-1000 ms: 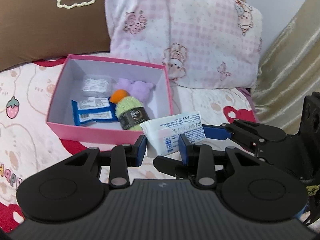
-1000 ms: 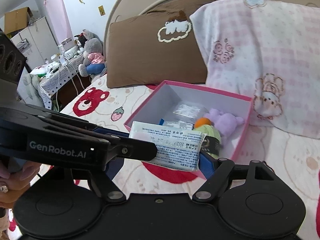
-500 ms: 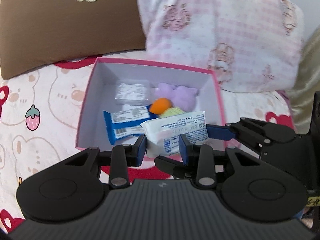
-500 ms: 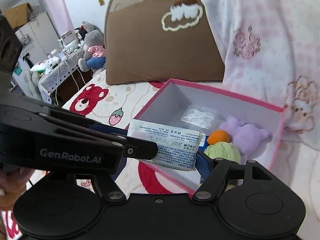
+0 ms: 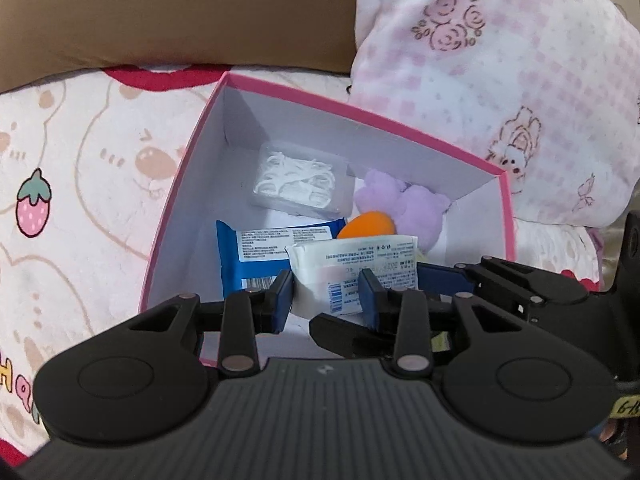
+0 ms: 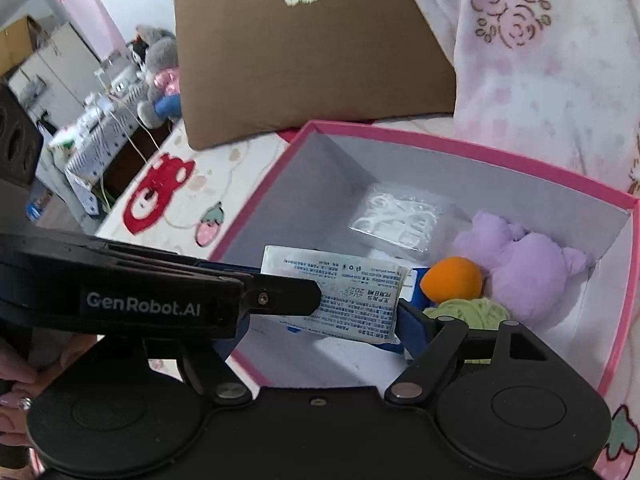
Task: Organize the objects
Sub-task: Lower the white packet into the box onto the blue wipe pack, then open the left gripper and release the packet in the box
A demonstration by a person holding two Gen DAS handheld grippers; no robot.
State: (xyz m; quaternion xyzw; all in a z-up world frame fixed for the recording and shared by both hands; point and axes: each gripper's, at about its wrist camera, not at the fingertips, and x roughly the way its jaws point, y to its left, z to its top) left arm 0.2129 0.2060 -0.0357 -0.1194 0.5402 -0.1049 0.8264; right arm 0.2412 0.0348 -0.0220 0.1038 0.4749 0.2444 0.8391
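Note:
A white printed packet (image 5: 352, 256) (image 6: 340, 300) hangs over the open pink box (image 5: 180, 184) (image 6: 256, 208). My left gripper (image 5: 326, 292) is shut across its short side. It shows in the right wrist view as a black arm (image 6: 160, 300). My right gripper (image 6: 324, 320) spans the packet's length; its blue pad (image 6: 414, 320) touches the packet's end while the jaws are opening. In the box lie a clear case (image 5: 300, 180), a purple plush (image 5: 404, 204), an orange ball (image 5: 366, 224), a blue packet (image 5: 256, 252) and green yarn (image 6: 468, 312).
The box rests on a bear-print bed sheet (image 5: 80, 160). A brown pillow (image 5: 160, 12) and a pink checked pillow (image 5: 500, 80) stand right behind it. A cluttered side table with plush toys (image 6: 156, 68) is beyond the bed. A hand (image 6: 12, 380) holds the left gripper.
Both grippers have moved forward and down together with the packet. It was in front of the box's near wall; now it hangs over the box's inside.

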